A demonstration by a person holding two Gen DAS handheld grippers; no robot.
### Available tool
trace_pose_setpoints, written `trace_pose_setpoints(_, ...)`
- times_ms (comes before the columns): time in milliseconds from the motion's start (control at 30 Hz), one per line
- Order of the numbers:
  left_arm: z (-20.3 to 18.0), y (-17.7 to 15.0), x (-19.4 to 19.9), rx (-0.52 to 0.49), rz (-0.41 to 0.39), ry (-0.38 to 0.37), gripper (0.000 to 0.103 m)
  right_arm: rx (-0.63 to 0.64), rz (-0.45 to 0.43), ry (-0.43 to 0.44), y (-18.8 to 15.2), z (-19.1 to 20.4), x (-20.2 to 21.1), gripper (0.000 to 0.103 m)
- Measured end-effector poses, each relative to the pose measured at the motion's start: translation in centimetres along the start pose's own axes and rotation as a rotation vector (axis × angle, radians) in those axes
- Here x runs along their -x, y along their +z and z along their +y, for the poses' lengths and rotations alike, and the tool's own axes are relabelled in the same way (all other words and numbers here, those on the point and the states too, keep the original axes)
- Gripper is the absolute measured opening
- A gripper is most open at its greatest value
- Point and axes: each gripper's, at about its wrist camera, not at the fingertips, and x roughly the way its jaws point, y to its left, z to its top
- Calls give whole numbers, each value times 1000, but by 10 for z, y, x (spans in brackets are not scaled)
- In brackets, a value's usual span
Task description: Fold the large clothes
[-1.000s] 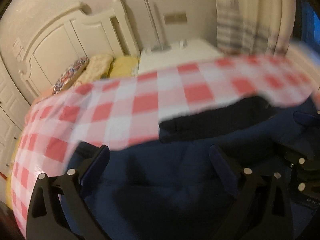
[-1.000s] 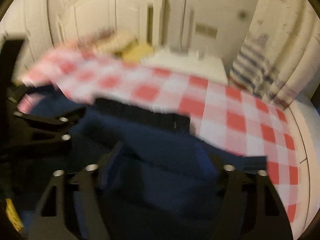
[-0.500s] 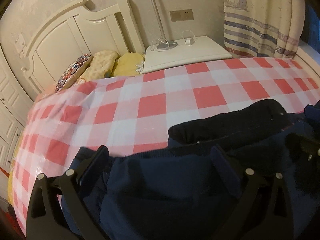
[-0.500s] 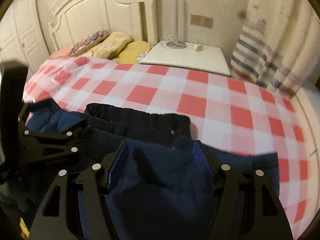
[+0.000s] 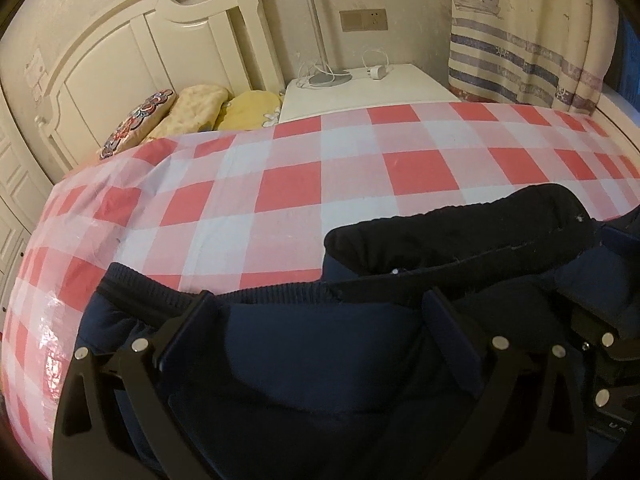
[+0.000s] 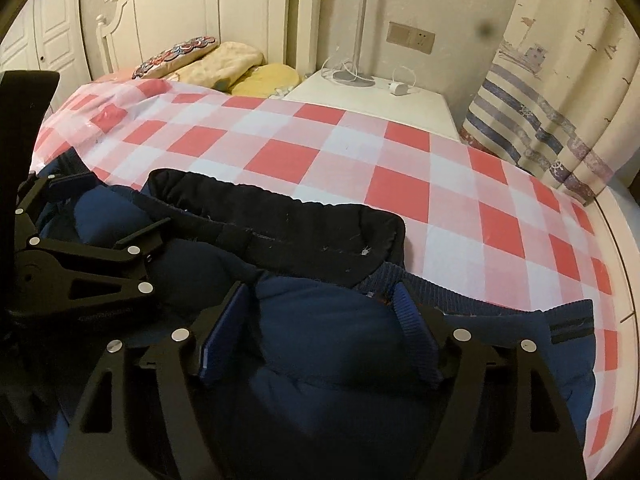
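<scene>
A navy padded jacket (image 5: 320, 360) (image 6: 328, 340) lies bunched on the red-and-white checked bed cover (image 5: 280, 184) (image 6: 400, 184). Its black lining (image 5: 460, 240) (image 6: 280, 220) shows along the far edge, beside a ribbed navy hem. My left gripper (image 5: 316, 316) (image 6: 120, 200) stands wide over the jacket's left part, with fabric bulging between its fingers. My right gripper (image 6: 320, 308) straddles a puffy fold just near of the black lining. Its jaws are opening, and the fold is still between them.
A white nightstand (image 5: 360, 92) (image 6: 380, 92) with a lamp base and a charger stands beyond the bed. Pillows (image 5: 192, 108) lean on the white headboard at far left. A striped curtain (image 5: 520, 60) hangs at far right. White cabinet doors line the left edge.
Both grippers have sunk a little toward the bed with the jacket, and the blur has cleared. The jacket now rests on the cover. The right jaws stand slightly wider.
</scene>
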Motion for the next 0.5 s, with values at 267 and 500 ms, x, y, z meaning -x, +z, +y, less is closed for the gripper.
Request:
trace_pose_setpoints(267, -1, -1, 0, 2, -8, 5, 101, 10, 4, -20, 0, 4, -4, 76)
trace_pose_setpoints(500, 0, 1, -6, -1, 32, -3, 101, 7, 30, -12, 1, 3, -9, 77)
